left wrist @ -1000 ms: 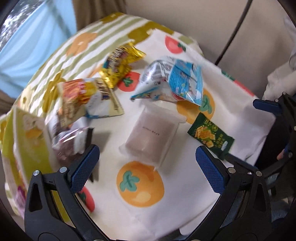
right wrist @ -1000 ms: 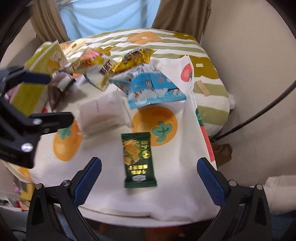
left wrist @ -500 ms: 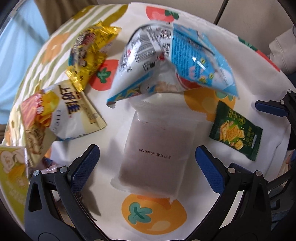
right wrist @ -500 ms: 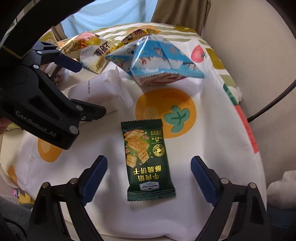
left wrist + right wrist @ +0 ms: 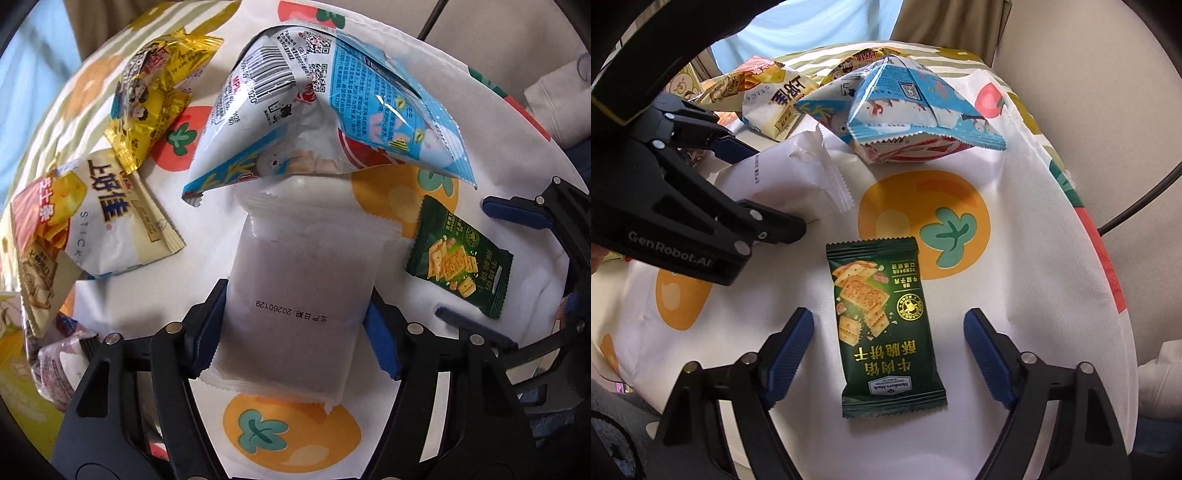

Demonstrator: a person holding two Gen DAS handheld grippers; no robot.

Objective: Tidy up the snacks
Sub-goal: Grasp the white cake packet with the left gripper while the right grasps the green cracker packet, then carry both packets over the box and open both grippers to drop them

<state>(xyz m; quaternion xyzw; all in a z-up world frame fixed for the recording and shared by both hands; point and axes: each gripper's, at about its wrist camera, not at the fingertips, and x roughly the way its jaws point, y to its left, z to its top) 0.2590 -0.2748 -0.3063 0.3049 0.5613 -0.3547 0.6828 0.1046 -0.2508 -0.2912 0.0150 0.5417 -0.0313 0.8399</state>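
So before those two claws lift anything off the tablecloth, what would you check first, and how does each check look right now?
1. Left gripper clamped on the white packet: ok, both pads press its sides.
2. White packet free to lift: not ok, its far end lies under the blue bag.
3. Right gripper astride the green cracker packet: ok.
4. Right gripper gripping it: not ok, jaws closing, pads not yet touching.
5. The two grippers clear of each other: ok, apart in the right wrist view.
6. Where the snacks should go: cannot tell, no container is in view.
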